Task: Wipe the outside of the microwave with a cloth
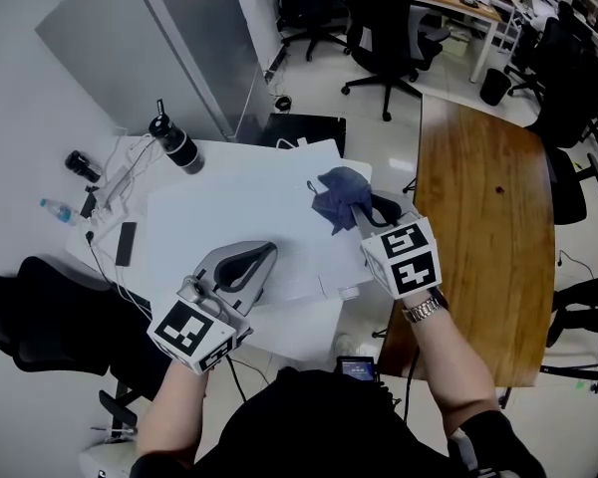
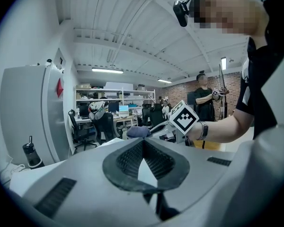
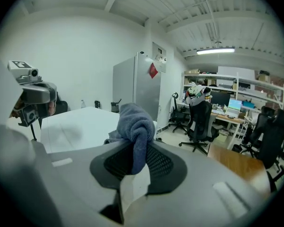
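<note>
Bright, even light from ceiling strip lamps point(image 2: 107, 70); gripper views bend strongly with dark vignetted corners; shadows soft.

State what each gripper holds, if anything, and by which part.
The right gripper pinches the blue cloth by a bunched fold, the rest bulging past the jaws. The left gripper is shut on nothing.

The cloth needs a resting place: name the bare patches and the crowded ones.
Bare: the middle of the white table, between the black flask and the cloth in the right gripper. The wooden table on the right looks bare. Crowded: the white table's left edge, with cables, a phone and a water bottle.
</note>
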`<state>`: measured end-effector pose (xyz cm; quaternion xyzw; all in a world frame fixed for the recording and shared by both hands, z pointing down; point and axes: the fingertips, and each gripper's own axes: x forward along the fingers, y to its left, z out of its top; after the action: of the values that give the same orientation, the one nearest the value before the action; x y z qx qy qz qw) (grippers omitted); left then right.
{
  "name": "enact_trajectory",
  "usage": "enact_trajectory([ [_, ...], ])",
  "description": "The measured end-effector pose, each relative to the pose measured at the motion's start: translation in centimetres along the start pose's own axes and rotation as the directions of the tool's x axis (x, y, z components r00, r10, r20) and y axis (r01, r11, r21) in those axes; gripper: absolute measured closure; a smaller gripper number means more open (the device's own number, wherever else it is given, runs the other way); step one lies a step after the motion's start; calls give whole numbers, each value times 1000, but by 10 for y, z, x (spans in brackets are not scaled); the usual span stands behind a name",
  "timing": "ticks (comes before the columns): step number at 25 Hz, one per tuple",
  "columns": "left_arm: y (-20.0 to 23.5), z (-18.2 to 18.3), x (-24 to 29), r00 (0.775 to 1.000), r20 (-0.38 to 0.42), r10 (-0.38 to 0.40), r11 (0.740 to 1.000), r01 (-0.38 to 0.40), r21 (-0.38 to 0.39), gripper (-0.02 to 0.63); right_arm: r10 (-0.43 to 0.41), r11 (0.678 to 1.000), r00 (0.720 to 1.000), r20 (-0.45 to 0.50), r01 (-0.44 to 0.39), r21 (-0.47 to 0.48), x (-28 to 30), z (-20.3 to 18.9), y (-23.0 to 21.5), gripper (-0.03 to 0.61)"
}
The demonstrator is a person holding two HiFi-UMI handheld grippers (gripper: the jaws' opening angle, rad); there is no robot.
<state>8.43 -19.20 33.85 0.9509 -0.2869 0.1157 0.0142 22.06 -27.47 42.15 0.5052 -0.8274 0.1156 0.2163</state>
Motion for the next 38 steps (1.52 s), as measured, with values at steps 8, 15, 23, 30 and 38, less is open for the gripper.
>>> enact_trajectory([
  [8,-6,1,18,999,-29,17,1000,-17,1,609,11,998,1000,12,-12,65,4,-19,-29,505],
  [15,-9,-2,25,997,-63,45,999,-45,0,609,36,992,999,-14,-34,121,12,-47,-41,506],
  [23,-12,-6,35,994,-84,66,997,-68,-19,609,73,984,997,-39,-66,164,31,-77,-40,506],
  [30,-18,-2,54,995,-78,65,996,-69,-49,609,90,980,993,-82,-74,186,49,-105,-39,506],
  [38,-27,-2,76,994,-86,61,995,-68,-79,609,105,979,984,-145,-77,187,66,-132,-36,506],
])
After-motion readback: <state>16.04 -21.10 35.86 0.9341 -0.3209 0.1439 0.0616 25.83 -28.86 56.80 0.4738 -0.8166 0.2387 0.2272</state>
